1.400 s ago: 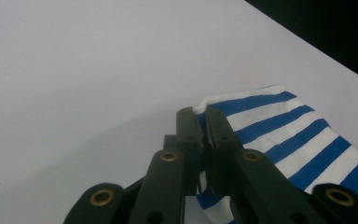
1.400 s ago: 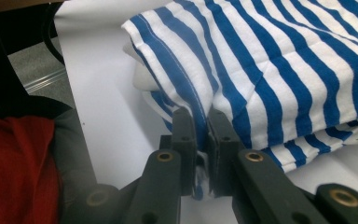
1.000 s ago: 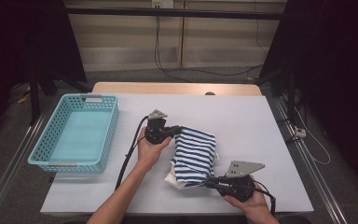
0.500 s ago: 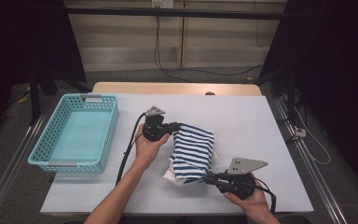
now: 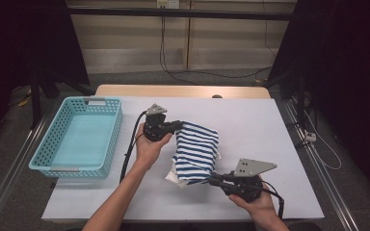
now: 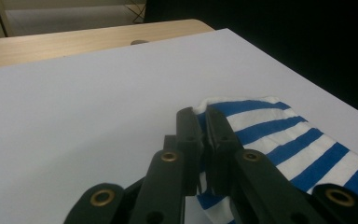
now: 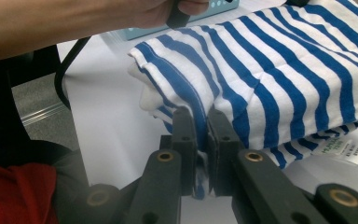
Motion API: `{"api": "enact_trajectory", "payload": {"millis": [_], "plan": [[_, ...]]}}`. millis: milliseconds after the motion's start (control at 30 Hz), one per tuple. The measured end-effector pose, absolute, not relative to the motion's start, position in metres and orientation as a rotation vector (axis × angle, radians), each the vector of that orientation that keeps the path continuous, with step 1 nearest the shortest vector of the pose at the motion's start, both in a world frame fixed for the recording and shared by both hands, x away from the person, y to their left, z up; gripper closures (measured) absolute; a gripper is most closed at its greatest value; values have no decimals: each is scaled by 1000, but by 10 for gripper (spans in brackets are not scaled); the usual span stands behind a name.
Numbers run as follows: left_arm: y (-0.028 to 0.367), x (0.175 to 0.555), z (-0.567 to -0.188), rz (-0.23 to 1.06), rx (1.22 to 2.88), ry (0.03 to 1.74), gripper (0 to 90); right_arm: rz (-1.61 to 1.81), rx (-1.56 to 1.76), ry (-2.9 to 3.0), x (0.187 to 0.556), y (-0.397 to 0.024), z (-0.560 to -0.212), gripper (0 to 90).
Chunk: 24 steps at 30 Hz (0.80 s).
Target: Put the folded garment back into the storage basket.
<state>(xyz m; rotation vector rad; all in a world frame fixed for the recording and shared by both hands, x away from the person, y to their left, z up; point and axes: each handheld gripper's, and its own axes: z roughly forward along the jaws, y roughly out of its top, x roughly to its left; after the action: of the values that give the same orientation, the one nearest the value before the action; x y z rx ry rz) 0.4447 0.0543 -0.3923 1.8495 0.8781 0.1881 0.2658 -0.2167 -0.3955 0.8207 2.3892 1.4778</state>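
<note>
A folded blue-and-white striped garment point(image 5: 196, 151) lies on the white table point(image 5: 250, 125), stretched between both grippers. My left gripper point(image 5: 179, 126) is shut on its far left corner and holds that corner a little above the table; in the left gripper view the jaws pinch the striped cloth point(image 6: 279, 135) at the left gripper's tips point(image 6: 204, 116). My right gripper point(image 5: 211, 179) is shut on the near edge; the right gripper view shows the right gripper's tips point(image 7: 200, 116) clamped on a fold of the garment point(image 7: 279, 70), with a small label point(image 7: 347, 150) at the hem.
A light blue plastic basket point(image 5: 79, 137) stands at the left of the table. The left gripper's black cable point(image 5: 127, 154) trails along the forearm toward the front edge. A wooden strip point(image 5: 183, 90) borders the table's far side.
The left gripper has lifted and carried the far corner of the garment away from me, drawing the cloth longer. The right gripper has stayed put on the near edge.
</note>
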Motion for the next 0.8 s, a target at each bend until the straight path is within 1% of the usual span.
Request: {"api": "enact_trajectory", "payload": {"millis": [233,333,800], "plan": [[59,445,-386,184,1845,880,859,1509,804,2372,267,-213,-389,842],[62,447,-382,205,1836,878,859,1515,789,2368,269,-210,-386,842],[71,448,-373,224,1821,880,859,1538,758,2360,273,-200,-380,843]]}}
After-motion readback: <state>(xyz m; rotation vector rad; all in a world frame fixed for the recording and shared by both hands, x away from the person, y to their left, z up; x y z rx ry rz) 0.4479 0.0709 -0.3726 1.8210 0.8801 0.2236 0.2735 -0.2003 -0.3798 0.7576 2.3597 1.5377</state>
